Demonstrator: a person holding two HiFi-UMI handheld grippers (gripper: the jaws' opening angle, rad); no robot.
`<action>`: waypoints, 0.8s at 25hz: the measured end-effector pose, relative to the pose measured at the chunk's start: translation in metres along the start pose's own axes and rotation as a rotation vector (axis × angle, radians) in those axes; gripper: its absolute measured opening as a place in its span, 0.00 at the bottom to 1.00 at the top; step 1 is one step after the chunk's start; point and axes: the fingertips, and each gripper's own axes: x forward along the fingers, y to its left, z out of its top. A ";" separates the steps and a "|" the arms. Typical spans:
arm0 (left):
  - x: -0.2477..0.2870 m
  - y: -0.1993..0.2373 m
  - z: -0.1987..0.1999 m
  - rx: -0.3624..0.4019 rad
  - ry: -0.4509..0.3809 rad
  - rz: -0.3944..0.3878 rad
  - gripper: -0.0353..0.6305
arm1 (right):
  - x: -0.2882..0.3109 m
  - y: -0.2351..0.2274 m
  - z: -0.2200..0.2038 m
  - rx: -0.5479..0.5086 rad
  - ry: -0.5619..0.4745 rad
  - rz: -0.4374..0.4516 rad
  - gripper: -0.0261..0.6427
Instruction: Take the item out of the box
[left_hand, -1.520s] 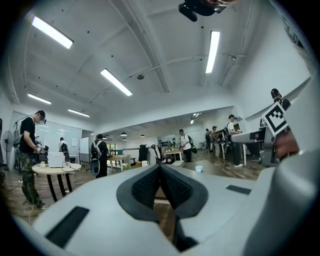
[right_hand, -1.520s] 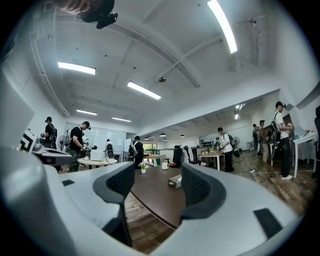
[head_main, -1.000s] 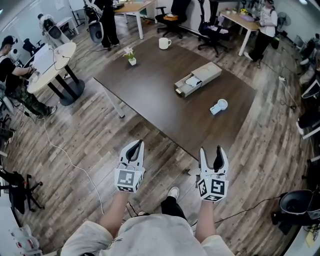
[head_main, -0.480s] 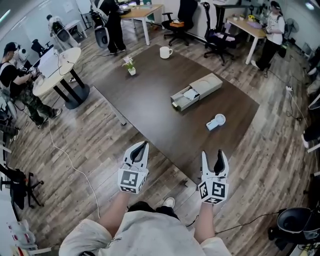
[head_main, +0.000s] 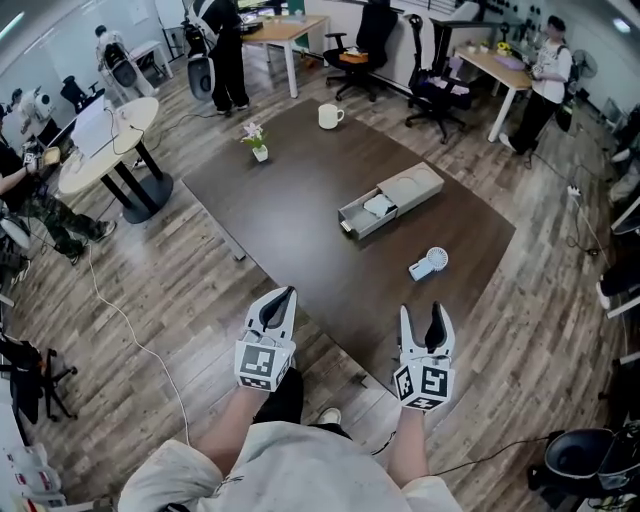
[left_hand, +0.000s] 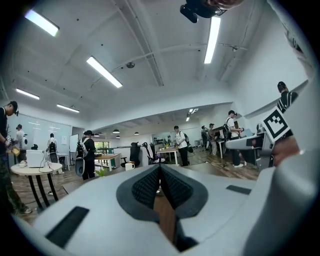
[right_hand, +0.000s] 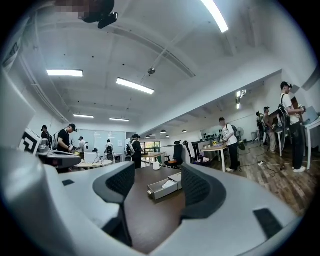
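left gripper (head_main: 283, 296) jaws together, right gripper (head_main: 422, 313) jaws spread, item (head_main: 378, 206) possibly cloth in box (head_main: 413, 186)

Desk (head_main: 290, 190): dark brown wood-look top, smooth, faint sheen.
Floor (head_main: 150, 290): grey-brown wood-grain planks, matt.
Box (head_main: 410, 188): pale, matt, card-like.
Left gripper (head_main: 287, 293), right gripper (head_main: 423, 312): smooth matt light-grey plastic shells; pads (right_hand: 116, 186) black, finely ribbed, rubbery.
Mug (head_main: 328, 116): white, glossy.
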 end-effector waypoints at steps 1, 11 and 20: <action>0.005 0.003 0.000 -0.004 -0.007 -0.003 0.06 | 0.004 -0.001 0.000 -0.007 0.002 -0.004 0.48; 0.070 0.065 -0.006 -0.030 -0.055 -0.037 0.06 | 0.081 0.011 0.014 -0.070 -0.003 -0.054 0.48; 0.130 0.147 -0.008 -0.046 -0.077 -0.056 0.06 | 0.170 0.048 0.021 -0.109 -0.003 -0.070 0.47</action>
